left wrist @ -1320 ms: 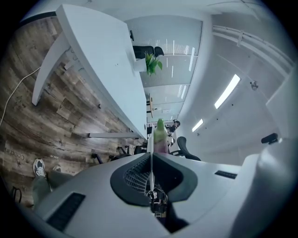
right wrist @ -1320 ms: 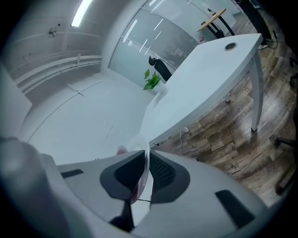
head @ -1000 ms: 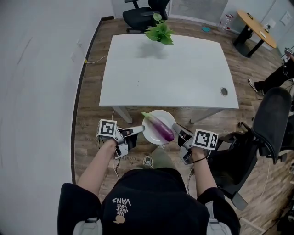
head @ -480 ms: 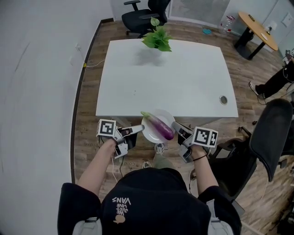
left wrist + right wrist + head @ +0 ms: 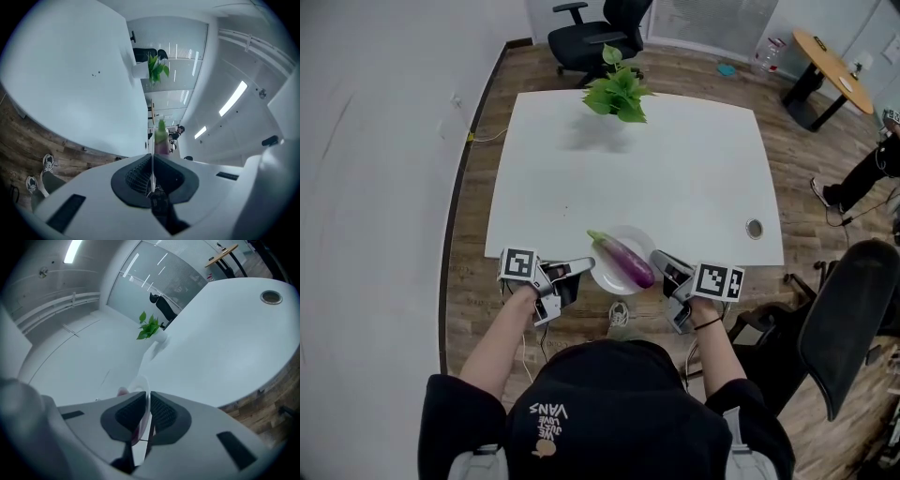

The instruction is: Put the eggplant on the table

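Note:
A purple eggplant [image 5: 625, 260] with a green stem lies on a white plate [image 5: 607, 277], held over the near edge of the white table [image 5: 628, 169]. My left gripper [image 5: 586, 266] is shut on the plate's left rim, and my right gripper [image 5: 656, 261] is shut on its right rim. In the left gripper view the plate rim [image 5: 152, 161] runs edge-on between the pads, with the eggplant [image 5: 161, 138] beyond. In the right gripper view the plate rim [image 5: 143, 394] sits pinched between the pads.
A potted green plant [image 5: 617, 94] stands at the table's far side. A cable hole [image 5: 755, 228] is near the table's right front corner. Black office chairs stand at the right [image 5: 844, 309] and beyond the table [image 5: 595, 33]. A round wooden table [image 5: 832, 70] is far right.
The plate with the eggplant has moved forward with both grippers, from in front of the table to over its near edge. Both grips are unchanged.

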### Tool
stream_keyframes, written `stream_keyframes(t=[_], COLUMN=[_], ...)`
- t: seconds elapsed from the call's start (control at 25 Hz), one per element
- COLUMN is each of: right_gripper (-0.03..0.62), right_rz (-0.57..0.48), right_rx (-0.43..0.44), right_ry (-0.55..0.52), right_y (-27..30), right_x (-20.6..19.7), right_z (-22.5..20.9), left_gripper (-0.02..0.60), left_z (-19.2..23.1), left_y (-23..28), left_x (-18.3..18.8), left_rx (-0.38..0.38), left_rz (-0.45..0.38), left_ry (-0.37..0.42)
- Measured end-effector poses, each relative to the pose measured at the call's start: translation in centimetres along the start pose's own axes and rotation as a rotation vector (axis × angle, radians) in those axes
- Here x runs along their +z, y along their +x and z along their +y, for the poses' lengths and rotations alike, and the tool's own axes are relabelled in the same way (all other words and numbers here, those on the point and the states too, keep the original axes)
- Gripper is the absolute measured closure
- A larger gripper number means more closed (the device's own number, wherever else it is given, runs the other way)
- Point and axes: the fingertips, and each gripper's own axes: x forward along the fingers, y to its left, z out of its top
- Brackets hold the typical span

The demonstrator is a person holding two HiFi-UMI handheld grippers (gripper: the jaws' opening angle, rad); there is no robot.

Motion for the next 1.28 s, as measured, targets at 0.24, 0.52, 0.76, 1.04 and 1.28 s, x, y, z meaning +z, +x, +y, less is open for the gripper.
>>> stream_keyframes(t=[0.24, 0.52, 0.76, 1.04, 1.28], right_gripper=[0.553, 0.553, 0.553, 0.553, 0.553], right_rz=[0.018, 0.028, 0.007, -0.018, -0.022], right_rx=[0.011, 0.011, -0.006, -0.015, -0.032], right_ry=[-0.016, -0.011, 0.001, 0.02, 0.024], right_y=[1.6, 3.0, 5.7, 6.0, 7.2], right_x=[3.7, 6.5, 9.1, 10.3, 10.7], right_z=[-1.1, -2.5, -4.3, -3.8, -4.7], left_gripper=[0.559, 0.559, 0.559, 0.56, 0.56], left_z=[0.0, 0.8, 2.3, 1.0, 2.3], left_y=[2.0, 3.4, 4.7, 4.8, 5.1], left_x=[3.2, 6.2, 10.0, 11.2, 12.5], left_rx=[-0.001, 0.031, 0.015, 0.025, 0.022], left_rz=[-0.029, -0.029, -0.019, 0.015, 0.02], left_ry=[-0.01, 0.001, -0.001, 0.018, 0.002])
